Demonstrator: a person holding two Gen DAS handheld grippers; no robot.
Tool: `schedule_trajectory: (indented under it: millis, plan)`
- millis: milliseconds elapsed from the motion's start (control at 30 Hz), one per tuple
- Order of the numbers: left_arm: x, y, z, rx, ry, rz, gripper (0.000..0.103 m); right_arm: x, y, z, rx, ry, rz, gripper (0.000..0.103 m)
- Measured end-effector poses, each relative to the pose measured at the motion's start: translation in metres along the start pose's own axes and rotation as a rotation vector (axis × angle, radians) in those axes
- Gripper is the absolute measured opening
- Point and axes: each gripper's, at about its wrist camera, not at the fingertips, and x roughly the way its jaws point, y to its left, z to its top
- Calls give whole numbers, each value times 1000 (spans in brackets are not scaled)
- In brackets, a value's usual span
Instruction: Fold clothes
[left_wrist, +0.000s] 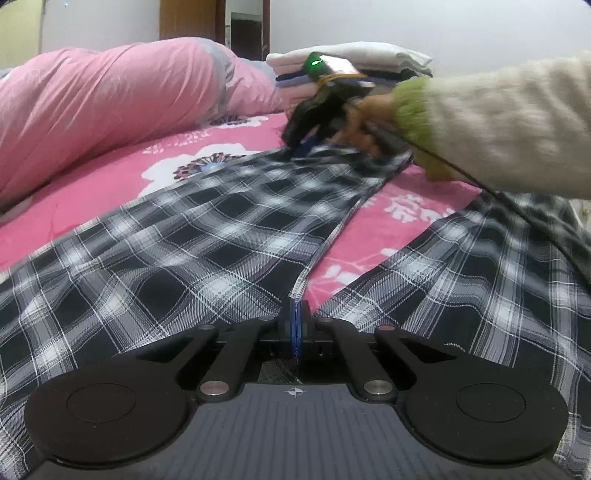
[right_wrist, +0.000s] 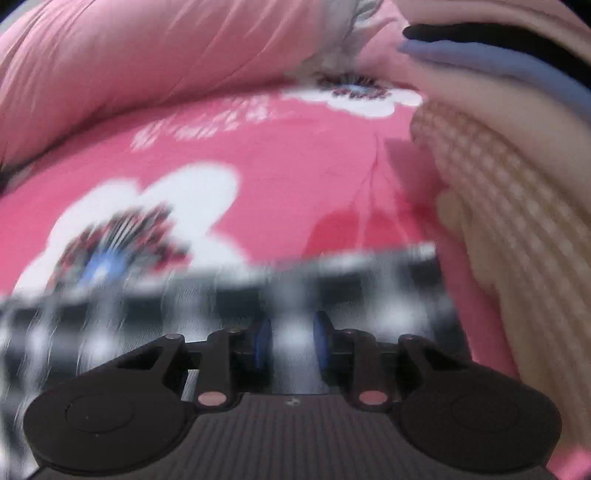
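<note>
Plaid trousers (left_wrist: 207, 236) lie spread on my pink floral bedspread (left_wrist: 406, 214), legs running away from the left camera and parted in a narrow V, with bedspread showing between them. I judge the fold barely begun — the garment is flat but nothing is doubled over yet, while a stack of folded clothes (left_wrist: 354, 64) already sits at the far end of the bed beside the pink duvet (left_wrist: 110, 103).

My left gripper (left_wrist: 297, 325) is clenched tight, its blue pads pressed together right where the inner hem of the left-hand leg comes in at the crotch; a thread of cloth edge runs into the pads, so I read it as pinching that seam.

My right gripper (left_wrist: 301, 147) reaches to the far end of that same leg, near the cuff, with my hand (left_wrist: 364, 122) and a cream knitted sleeve (left_wrist: 509, 122) behind it. From its own camera the right gripper (right_wrist: 291, 341) has its pads part-way apart, with blurred plaid between and under them; the plaid's edge (right_wrist: 258, 266) crosses just ahead of the fingertips. I cannot see the pads pressing on cloth, so I count it as not yet gripping.

Left to do, as I judge it: take hold of the cuff, lay one leg over the other, then fold along the length — and add the trousers to the stack.
</note>
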Motion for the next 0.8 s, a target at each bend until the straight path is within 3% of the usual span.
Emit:
schedule_trajectory:
  millis: [133, 267, 333, 500, 667, 800]
  plan:
    - [-1, 1, -2, -10, -2, -6, 0, 15, 0, 13, 0, -59, -44, 27]
    - [-2, -3, -2, 5, -3, 7, 0, -5, -15, 20, 88, -104, -54, 27]
    - [-2, -4, -2, 15, -5, 15, 0, -26, -24, 15, 121, -114, -14, 27]
    - [-2, -5, -3, 20, -4, 18, 0, -15, -41, 1, 171, 43, -78, 27]
    - [-2, -10, -3, 48, 2, 37, 0, 18, -42, 21, 158, -48, -205, 27]
    - [-2, -13, -3, 65, 2, 49, 0, -14, -35, 12, 73, -112, -230, 27]
